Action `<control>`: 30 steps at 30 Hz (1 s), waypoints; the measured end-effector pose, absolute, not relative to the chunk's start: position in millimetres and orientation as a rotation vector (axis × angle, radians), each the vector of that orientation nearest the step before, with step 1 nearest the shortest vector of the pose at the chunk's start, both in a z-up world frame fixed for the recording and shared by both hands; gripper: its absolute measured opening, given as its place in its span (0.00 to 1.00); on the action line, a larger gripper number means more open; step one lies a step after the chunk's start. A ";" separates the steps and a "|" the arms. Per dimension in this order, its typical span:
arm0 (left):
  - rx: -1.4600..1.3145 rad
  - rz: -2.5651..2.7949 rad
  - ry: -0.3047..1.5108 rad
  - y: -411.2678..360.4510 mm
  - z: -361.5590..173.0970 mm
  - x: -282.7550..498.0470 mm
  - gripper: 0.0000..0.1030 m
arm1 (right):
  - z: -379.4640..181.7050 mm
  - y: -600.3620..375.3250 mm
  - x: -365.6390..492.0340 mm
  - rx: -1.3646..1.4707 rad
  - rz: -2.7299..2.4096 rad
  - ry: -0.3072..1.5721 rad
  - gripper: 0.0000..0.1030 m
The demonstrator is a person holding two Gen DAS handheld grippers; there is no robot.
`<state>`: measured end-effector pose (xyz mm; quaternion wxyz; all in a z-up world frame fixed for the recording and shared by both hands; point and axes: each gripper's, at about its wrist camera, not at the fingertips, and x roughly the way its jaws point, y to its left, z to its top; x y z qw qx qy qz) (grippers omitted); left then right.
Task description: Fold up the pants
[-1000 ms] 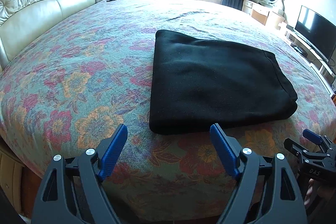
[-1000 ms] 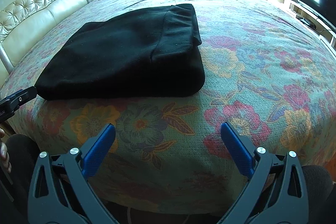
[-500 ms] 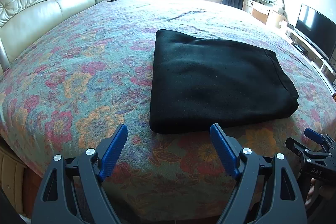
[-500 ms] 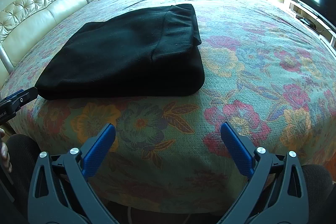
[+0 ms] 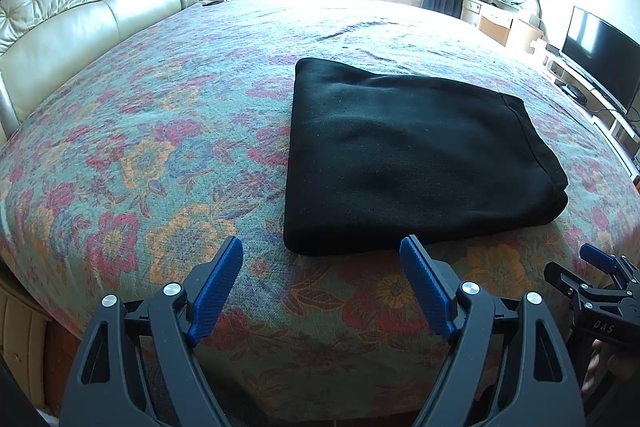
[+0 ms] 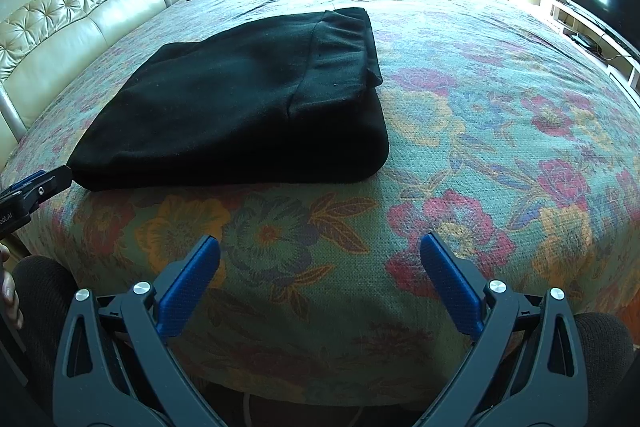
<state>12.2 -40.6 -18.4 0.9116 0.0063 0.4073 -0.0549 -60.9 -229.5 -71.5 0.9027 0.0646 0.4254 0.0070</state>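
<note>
Bedroom, floral-covered bed [image 5: 160, 147]. Black pants [image 5: 408, 159] folded into a flat rectangle near the bed's front edge, long axis left to right, waistband end rightward. Left hand-held gripper [image 5: 322, 259] and right hand-held gripper [image 6: 320, 255] both spread apart, holding nothing, short of the pants.

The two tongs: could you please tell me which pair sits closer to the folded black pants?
The left tongs. Their right blue fingertip nearly meets the black pants at the near edge, while the right tongs have a wide strip of floral bedspread before the pants.
</note>
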 end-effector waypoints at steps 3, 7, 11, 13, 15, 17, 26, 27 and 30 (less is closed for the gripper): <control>0.012 -0.113 0.841 -40.7 -18.3 12.0 0.77 | -71.2 -229.4 -61.3 0.135 0.014 0.879 0.98; 0.014 -0.113 0.841 -40.5 -18.0 12.7 0.77 | -70.2 -229.1 -61.2 0.135 0.013 0.876 0.98; 0.015 -0.113 0.843 -40.0 -18.5 12.8 0.77 | -69.3 -229.0 -61.2 0.135 0.012 0.874 0.98; 0.014 -0.113 0.841 -40.0 -18.4 12.7 0.77 | -68.3 -228.9 -61.3 0.138 0.011 0.872 0.98; 0.015 -0.113 0.840 -39.3 -18.8 13.0 0.77 | -67.4 -228.6 -61.2 0.139 0.010 0.870 0.98; 0.015 -0.112 0.839 -39.3 -19.1 13.4 0.77 | -66.5 -228.3 -60.9 0.140 0.010 0.869 0.98; 0.035 -0.104 0.842 -37.9 -18.4 16.1 0.77 | -64.7 -227.7 -61.2 0.141 0.011 0.868 0.98; 0.037 -0.104 0.843 -37.8 -18.7 16.7 0.77 | -65.1 -227.6 -61.8 0.141 0.011 0.868 0.98; 0.037 -0.103 0.846 -37.3 -18.9 17.7 0.77 | -64.8 -227.3 -61.8 0.141 0.010 0.868 0.98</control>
